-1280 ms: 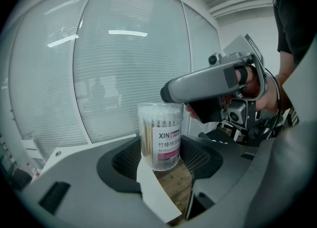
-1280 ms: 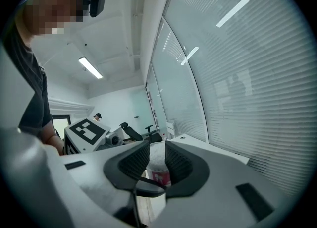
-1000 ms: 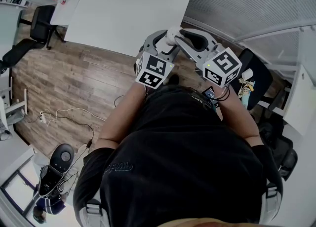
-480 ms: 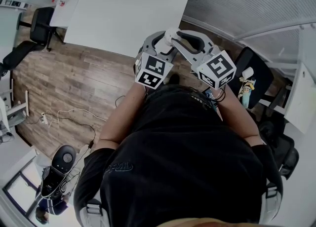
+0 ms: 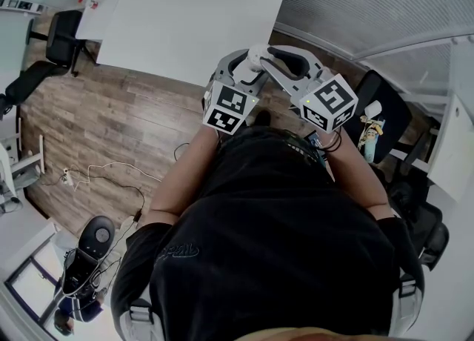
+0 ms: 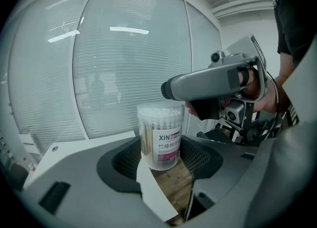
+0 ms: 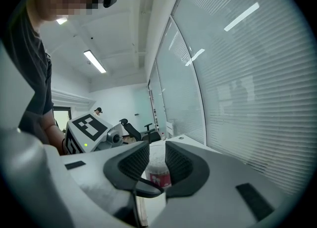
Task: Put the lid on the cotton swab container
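Observation:
A clear cotton swab container [image 6: 159, 134] with a pink-and-white label stands upright in the air between the left gripper's [image 6: 161, 158] jaws, which are shut on its lower body. One of the right gripper's fingers [image 6: 208, 84] reaches in from the right at the container's top. In the right gripper view the pale lid [image 7: 157, 156] at the top of the container fills the gap between the right gripper's [image 7: 157, 166] jaws, which are shut on it. In the head view the left gripper [image 5: 238, 64] and right gripper [image 5: 261, 56] meet in front of the person's chest.
A white table [image 5: 192, 13] lies beyond the grippers, above wood flooring [image 5: 111, 117]. Black office chairs [image 5: 63, 32] stand at the left, and a cable [image 5: 104, 173] runs across the floor. A glass wall with blinds [image 6: 124, 63] is behind the container.

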The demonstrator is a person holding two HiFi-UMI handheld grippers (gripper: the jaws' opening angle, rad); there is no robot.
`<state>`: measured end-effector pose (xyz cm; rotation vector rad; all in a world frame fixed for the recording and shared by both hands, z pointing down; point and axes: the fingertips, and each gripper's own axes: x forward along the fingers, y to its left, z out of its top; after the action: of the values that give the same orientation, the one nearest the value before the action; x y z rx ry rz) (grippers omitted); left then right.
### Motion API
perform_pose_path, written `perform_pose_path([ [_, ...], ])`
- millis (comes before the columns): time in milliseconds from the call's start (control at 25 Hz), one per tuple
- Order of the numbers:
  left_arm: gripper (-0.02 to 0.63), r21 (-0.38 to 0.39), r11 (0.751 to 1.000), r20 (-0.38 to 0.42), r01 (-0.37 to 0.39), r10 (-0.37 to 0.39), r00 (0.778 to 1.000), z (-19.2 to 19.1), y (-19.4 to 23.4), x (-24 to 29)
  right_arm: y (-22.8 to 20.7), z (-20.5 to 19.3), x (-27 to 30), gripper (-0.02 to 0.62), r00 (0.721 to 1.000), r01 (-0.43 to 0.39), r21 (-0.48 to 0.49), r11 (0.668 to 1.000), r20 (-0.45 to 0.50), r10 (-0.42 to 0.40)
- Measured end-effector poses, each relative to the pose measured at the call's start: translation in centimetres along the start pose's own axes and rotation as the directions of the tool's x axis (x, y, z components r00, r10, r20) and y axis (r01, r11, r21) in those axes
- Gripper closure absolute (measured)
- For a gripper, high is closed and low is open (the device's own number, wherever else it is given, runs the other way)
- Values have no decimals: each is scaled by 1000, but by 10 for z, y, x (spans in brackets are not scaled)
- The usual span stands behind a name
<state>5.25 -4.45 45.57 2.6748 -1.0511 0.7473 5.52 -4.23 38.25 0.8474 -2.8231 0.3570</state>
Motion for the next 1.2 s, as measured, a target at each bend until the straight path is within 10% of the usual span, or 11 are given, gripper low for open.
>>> perform_pose_path([
  [1200, 351, 0, 1000, 26, -2, 2, 1000, -37, -7, -48, -1, -57, -30, 568, 1000, 23, 58, 998, -7, -23],
])
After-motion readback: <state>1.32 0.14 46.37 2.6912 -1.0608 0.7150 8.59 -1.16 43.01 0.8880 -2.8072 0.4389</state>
